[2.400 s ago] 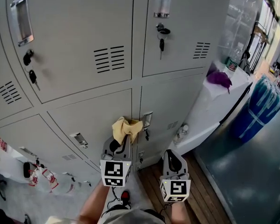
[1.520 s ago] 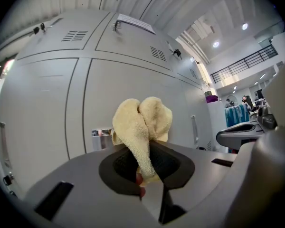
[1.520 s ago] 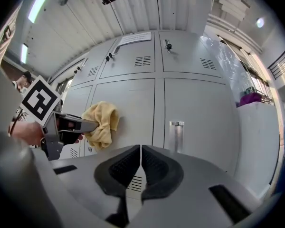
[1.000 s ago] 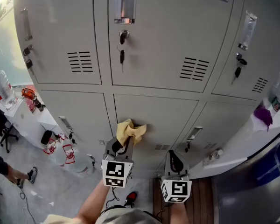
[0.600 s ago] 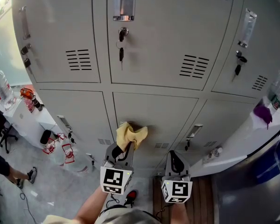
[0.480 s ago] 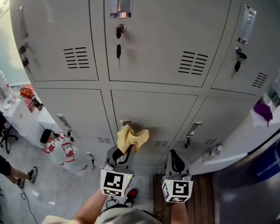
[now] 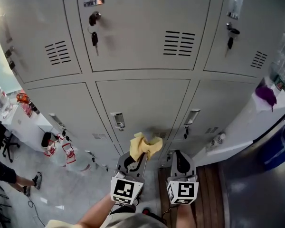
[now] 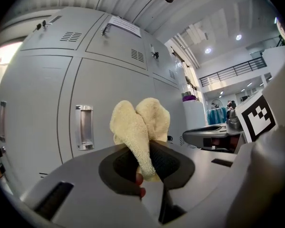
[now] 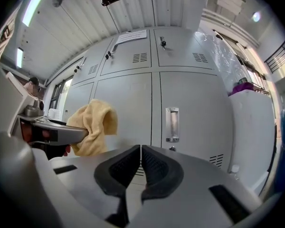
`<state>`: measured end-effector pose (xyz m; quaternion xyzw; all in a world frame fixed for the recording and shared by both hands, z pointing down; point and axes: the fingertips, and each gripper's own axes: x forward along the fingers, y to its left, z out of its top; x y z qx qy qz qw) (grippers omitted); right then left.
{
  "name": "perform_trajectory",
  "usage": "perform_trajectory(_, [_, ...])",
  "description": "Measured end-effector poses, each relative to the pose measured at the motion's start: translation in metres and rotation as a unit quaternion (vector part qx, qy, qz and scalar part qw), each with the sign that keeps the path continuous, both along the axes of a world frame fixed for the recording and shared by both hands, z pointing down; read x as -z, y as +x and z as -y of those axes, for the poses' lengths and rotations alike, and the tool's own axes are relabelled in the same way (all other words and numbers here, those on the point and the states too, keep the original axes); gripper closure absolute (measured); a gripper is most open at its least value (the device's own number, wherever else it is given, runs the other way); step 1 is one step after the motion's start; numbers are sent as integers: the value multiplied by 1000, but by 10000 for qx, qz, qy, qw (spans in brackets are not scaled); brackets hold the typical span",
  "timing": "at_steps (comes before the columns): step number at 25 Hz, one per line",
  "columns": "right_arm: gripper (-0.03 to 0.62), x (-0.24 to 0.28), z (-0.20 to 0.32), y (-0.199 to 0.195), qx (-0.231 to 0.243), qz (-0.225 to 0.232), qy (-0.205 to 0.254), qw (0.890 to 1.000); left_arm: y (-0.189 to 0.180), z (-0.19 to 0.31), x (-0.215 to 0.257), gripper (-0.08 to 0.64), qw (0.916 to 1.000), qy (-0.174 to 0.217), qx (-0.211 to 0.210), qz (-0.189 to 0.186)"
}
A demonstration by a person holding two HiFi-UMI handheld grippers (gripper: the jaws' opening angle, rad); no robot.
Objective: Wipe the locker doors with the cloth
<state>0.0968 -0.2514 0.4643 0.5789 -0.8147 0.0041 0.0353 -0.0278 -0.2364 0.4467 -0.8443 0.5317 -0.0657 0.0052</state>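
Left gripper (image 7: 140,158): its jaws pinch the cloth (image 7: 145,146) by the lower fold. A bunched yellow wad projects past the tips and serves as the wiping face.
Cloth position: it is in front of the bottom part of the middle lower door (image 7: 142,99), below and to the right of that door's handle (image 7: 117,121). We cannot tell whether it touches the metal.
Right gripper (image 7: 177,156): its jaws are pressed together on nothing. We hold it just beside the left gripper, and we judge it idle, since one cloth needs one tool.
Orientation: both grippers point at the locker face, so any push goes straight into the panel.
Step, as we judge: wiping the lower door.
Hazard: a key (image 7: 94,38) hangs from the lock of the upper door (image 7: 133,23) and could snag the cloth there.
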Motion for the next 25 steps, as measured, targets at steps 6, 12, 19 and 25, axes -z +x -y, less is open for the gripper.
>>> perform_trajectory(6, [568, -12, -9, 17, -179, -33, -109, 9998, 34, 8, -16, 485, 9995, -1, -325, 64])
perform_trajectory(12, [568, -23, -12, 31, -420, -29, -223, 9989, 57, 29, -37, 485, 9990, -83, -443, 56])
perform_trajectory(19, [568, -30, -8, 34, -510, -97, -230, 9984, 75, 50, -57, 485, 9982, -157, -577, 98])
perform_trajectory(25, [568, -43, -5, 38, -647, 35, -383, 9972, 84, 71, -72, 485, 9977, -257, -615, 128])
